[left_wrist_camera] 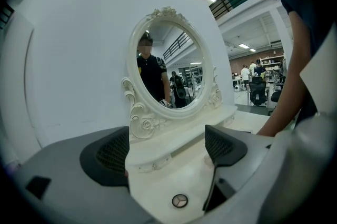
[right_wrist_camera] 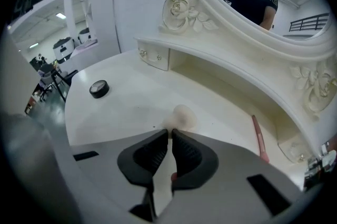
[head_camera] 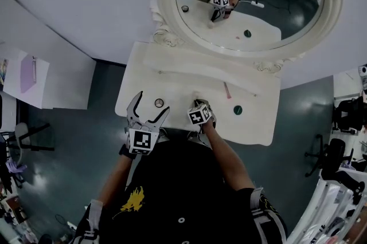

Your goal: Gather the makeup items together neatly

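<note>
On the white vanity table (head_camera: 172, 85) lie a small round black compact (head_camera: 159, 102), a thin pink stick (head_camera: 227, 90) and a dark green round item (head_camera: 237, 110). My left gripper (head_camera: 148, 115) hangs open at the front edge, with the compact (left_wrist_camera: 179, 201) on the table low between its jaws and untouched. My right gripper (head_camera: 199, 103) is lowered to the tabletop with its jaws together. A pale beige puff (right_wrist_camera: 182, 115) lies right at the right gripper (right_wrist_camera: 169, 132) tips; whether they pinch its edge I cannot tell. The compact (right_wrist_camera: 98, 89) is to the left, the pink stick (right_wrist_camera: 258, 139) to the right.
An ornate oval mirror (head_camera: 252, 2) stands on a raised shelf (right_wrist_camera: 221, 57) at the back of the table. The person's body presses against the front edge. A white side table (head_camera: 46, 79) stands to the left and office chairs (head_camera: 332, 151) to the right on the dark floor.
</note>
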Available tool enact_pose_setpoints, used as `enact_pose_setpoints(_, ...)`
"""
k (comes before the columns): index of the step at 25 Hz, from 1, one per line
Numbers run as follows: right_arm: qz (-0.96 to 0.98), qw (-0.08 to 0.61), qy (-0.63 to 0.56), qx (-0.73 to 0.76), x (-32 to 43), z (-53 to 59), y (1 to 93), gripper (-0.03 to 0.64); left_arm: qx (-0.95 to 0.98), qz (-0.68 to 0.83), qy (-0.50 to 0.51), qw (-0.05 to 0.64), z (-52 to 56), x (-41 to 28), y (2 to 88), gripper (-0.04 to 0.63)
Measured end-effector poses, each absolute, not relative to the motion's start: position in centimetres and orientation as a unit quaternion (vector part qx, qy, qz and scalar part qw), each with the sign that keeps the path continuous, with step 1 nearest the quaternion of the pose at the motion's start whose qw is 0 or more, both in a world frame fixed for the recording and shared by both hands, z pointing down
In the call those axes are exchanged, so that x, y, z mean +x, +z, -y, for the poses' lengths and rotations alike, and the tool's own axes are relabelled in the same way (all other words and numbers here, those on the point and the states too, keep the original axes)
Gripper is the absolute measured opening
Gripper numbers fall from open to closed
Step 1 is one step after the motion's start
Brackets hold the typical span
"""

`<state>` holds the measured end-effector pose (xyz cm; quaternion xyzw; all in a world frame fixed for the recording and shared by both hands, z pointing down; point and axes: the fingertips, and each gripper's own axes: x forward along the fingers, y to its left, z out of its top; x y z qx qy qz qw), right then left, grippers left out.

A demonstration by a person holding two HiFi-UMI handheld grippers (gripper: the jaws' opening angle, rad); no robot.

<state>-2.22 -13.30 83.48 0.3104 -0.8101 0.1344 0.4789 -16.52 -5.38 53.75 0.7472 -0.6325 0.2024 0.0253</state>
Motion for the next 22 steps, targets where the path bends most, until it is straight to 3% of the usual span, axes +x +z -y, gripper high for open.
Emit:
enact_pose_setpoints(9, 0.808, 0.435, 0.221, 0.33, -1.8, 13.4, 82.3, 0.02, 0.749, 0.631, 0.2, 0.025, 5.2, -16.5, 53.7, 0.457)
enact_pose_setpoints(22, 0.819, 0.37, 0.255, 0.356, -0.7, 13.4, 78.7, 0.02, 0.763, 0.616, 0.194, 0.026, 5.4, -15.4, 54.0, 0.457)
